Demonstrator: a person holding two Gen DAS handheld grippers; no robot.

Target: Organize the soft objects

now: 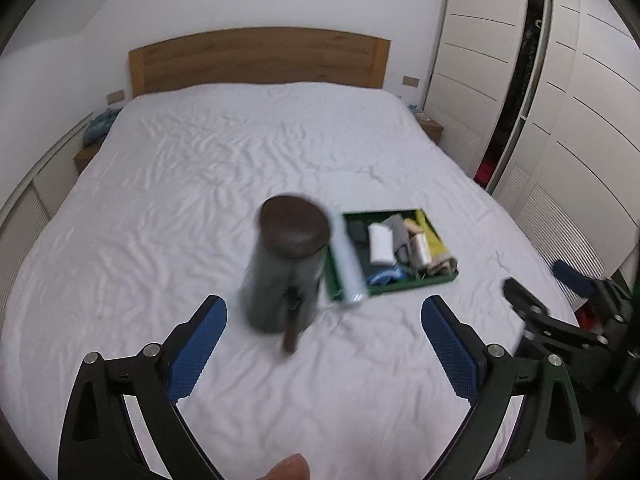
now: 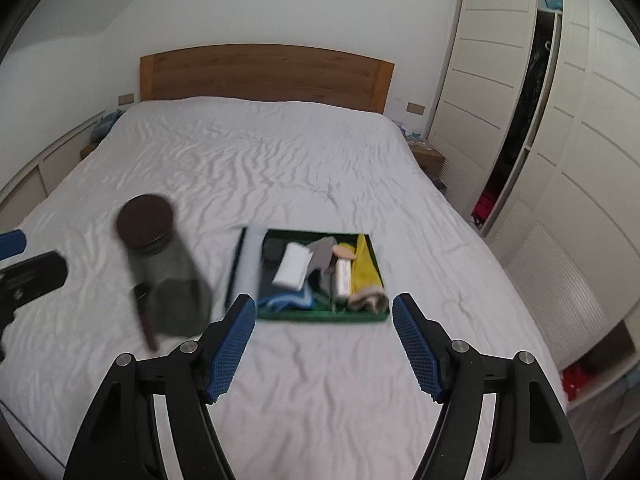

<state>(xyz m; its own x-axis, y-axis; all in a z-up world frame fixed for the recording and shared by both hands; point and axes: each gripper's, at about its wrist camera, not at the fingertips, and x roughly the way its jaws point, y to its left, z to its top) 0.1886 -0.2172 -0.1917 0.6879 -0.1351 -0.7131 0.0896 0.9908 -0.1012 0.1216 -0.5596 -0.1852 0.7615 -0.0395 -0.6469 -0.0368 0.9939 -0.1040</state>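
A green tray (image 1: 416, 284) (image 2: 320, 316) lies on the white bed (image 1: 200, 184) (image 2: 260, 160). In it are a white folded cloth (image 1: 380, 244) (image 2: 292, 266), a grey cloth (image 2: 322, 254), a yellow cloth (image 1: 434, 242) (image 2: 364, 268) and a blue cloth (image 2: 288, 300). A pale blue roll (image 1: 348, 264) (image 2: 250, 260) rests along its left side. Left of the tray stands a dark green canister (image 1: 284, 272) (image 2: 168, 276) with a brown lid. My left gripper (image 1: 323, 304) (image 2: 20, 258) is open and empty, in front of the canister. My right gripper (image 2: 324, 300) (image 1: 546, 286) is open and empty, in front of the tray.
A wooden headboard (image 1: 260, 60) closes the far end of the bed. White wardrobe doors (image 1: 560, 120) line the right side, with a dark gap between them. Low bedside tables (image 1: 86, 156) flank the bed. A fingertip (image 1: 288, 468) shows at the bottom of the left wrist view.
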